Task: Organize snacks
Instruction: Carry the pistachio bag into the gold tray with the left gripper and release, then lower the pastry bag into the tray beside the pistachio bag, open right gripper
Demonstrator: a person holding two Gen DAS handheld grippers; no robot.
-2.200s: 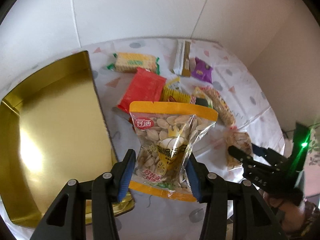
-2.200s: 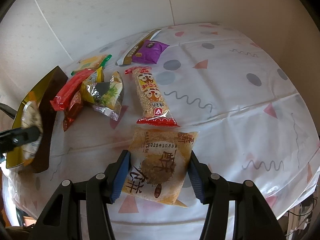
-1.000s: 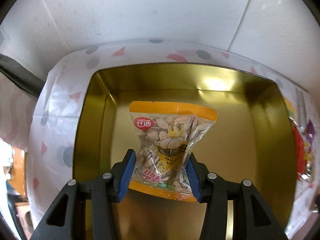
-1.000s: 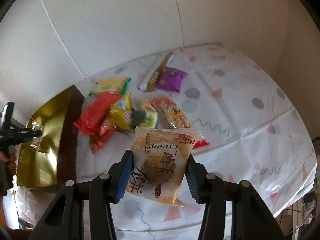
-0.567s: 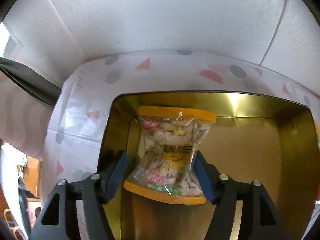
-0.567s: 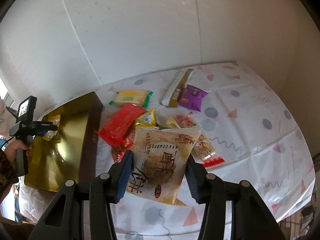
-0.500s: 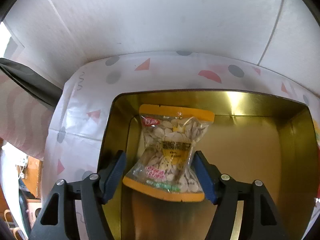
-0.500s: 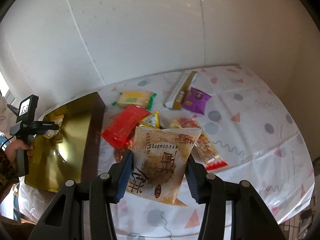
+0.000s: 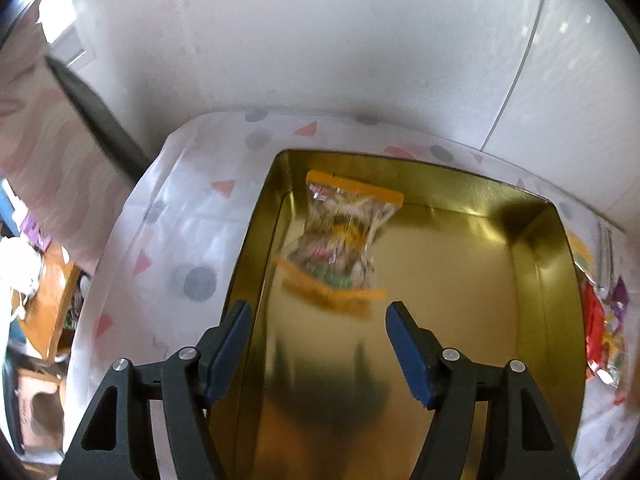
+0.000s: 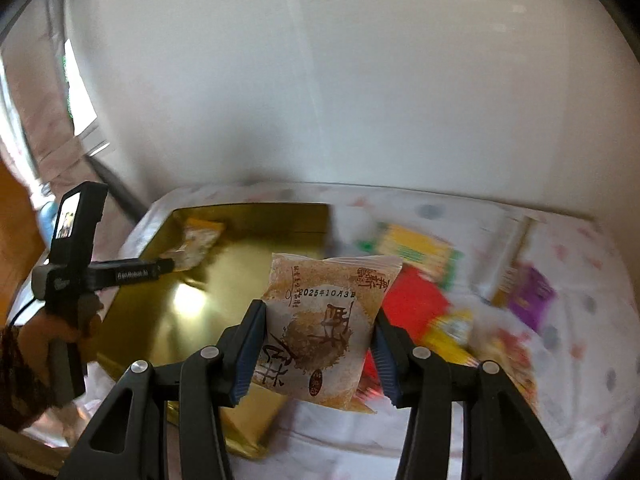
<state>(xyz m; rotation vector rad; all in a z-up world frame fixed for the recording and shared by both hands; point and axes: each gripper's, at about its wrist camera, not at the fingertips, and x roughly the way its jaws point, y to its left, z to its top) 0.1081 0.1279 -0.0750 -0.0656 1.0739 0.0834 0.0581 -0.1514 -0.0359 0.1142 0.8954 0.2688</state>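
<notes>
Left gripper (image 9: 318, 340) open and empty above gold tin (image 9: 536, 264), seed packet (image 9: 342, 240) apparently dropped inside near far-left corner; right gripper (image 10: 318, 354) clamps pastry packet (image 10: 324, 324) beside tin's right wall.

Gold tray (image 9: 472, 280): floor bare except for the seed packet (image 9: 340, 236) at its far-left corner; raised walls bound every side; left gripper (image 10: 160, 266) reaches in over the left edge; loose snack packets (image 10: 448, 280) crowd the tablecloth (image 10: 580, 380) right of the tray.
</notes>
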